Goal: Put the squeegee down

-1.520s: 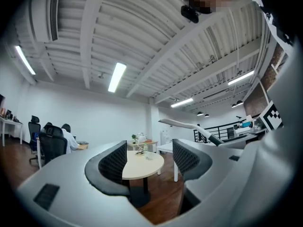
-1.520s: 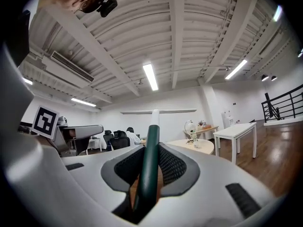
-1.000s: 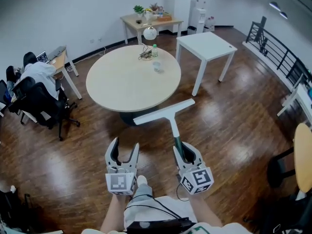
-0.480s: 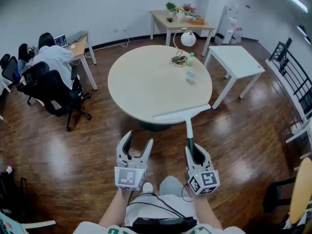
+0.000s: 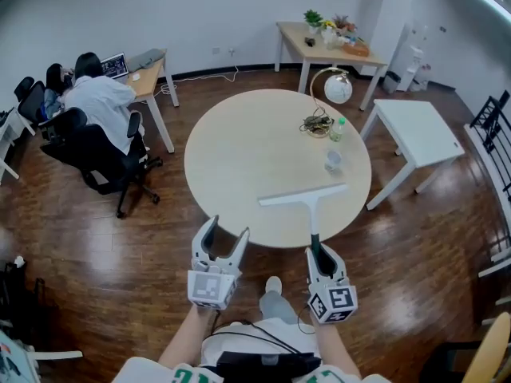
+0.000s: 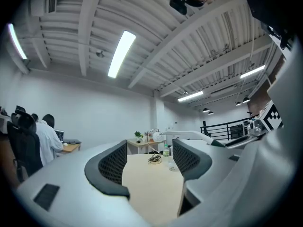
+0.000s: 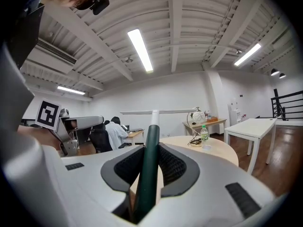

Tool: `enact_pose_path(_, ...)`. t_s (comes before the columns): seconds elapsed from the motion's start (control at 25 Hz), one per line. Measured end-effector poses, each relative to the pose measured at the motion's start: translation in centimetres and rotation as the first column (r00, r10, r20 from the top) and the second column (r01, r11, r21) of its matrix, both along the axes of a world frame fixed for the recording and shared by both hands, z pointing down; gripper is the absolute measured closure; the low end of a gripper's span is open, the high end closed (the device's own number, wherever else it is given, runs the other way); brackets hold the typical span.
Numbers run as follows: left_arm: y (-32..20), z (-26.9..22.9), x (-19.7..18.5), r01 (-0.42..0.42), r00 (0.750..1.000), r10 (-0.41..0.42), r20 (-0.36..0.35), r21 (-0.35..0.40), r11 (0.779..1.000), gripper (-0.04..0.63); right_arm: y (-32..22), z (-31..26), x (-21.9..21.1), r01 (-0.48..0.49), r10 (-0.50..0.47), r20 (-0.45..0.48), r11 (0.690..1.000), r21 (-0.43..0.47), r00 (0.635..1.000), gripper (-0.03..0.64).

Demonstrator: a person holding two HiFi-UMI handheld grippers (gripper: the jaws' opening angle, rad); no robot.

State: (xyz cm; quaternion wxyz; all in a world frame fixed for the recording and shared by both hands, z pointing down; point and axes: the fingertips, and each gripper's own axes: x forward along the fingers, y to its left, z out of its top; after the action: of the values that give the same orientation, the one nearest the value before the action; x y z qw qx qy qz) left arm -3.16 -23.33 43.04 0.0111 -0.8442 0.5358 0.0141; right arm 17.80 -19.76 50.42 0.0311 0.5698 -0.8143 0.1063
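Note:
The squeegee has a long white blade (image 5: 303, 195) and a dark green handle (image 5: 314, 239). My right gripper (image 5: 319, 257) is shut on that handle and holds it roughly level, the blade out over the near edge of the round beige table (image 5: 239, 154). In the right gripper view the handle (image 7: 148, 167) runs straight out between the pads, with the blade (image 7: 158, 111) crosswise at its far end. My left gripper (image 5: 227, 231) is open and empty just short of the table's rim. Only the table top (image 6: 151, 183) shows between its fingers (image 6: 113, 167).
On the far right of the round table stand a bottle (image 5: 338, 128), a clear cup (image 5: 333, 161), a globe lamp (image 5: 338, 88) and a tangle of cable (image 5: 316, 124). A white square table (image 5: 419, 130) is on the right. A seated person (image 5: 100, 98) and an office chair (image 5: 88, 154) are on the left.
Both grippers have moved forward to the round table. The squeegee blade, earlier short of the table, is now over its near edge. The right gripper has kept its grip.

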Motion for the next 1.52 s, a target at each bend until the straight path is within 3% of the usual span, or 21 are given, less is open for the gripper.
enact_pose_path(0.24,-8.6,-1.5,4.5,0.009,0.999,-0.008,-0.049,0.017,1.000,0.299,-9.4,2.4,3.5,0.038,-0.037,0.031,0.998,-0.049,0.999,0.502)
enact_pose_path(0.4,-11.9,-0.6,6.1,0.046,0.998,-0.046,-0.043,-0.008,0.999,0.300,-13.4,5.4,3.8,0.089,-0.085,0.040,0.991,-0.105,0.996,0.502)
enact_pose_path(0.56,-14.7,1.2,5.9,0.063,0.998,-0.064,-0.021,-0.042,0.997,0.299,-16.7,9.1,3.5,0.079,-0.073,0.046,0.984,-0.160,0.996,0.502)
enact_pose_path(0.72,-16.6,4.0,5.6,0.060,0.998,-0.063,-0.021,-0.108,0.992,0.299,-20.7,13.6,2.9,0.065,-0.069,-0.005,0.969,-0.239,0.998,0.502)
enact_pose_path(0.84,-17.2,6.8,4.2,0.071,0.997,-0.067,0.033,-0.140,0.988,0.299,-25.3,16.0,1.6,0.062,-0.067,-0.008,0.958,-0.281,0.998,0.502)
enact_pose_path(0.96,-18.2,7.4,3.8,0.077,0.997,-0.074,0.022,-0.182,0.980,0.299,-31.0,19.5,0.5,0.045,-0.057,-0.028,0.945,-0.323,0.998,0.502)
enact_pose_path(1.2,-19.6,9.7,2.7,0.101,0.995,-0.099,0.020,-0.228,0.968,0.299,-38.8,27.1,-0.3,-0.038,-0.038,-0.168,0.904,-0.425,0.985,0.502)
enact_pose_path(1.52,-20.2,11.8,3.2,0.063,0.998,-0.060,0.020,-0.266,0.962,0.299,-41.2,32.5,-0.1,-0.129,-0.022,-0.248,0.807,-0.576,0.969,0.502)
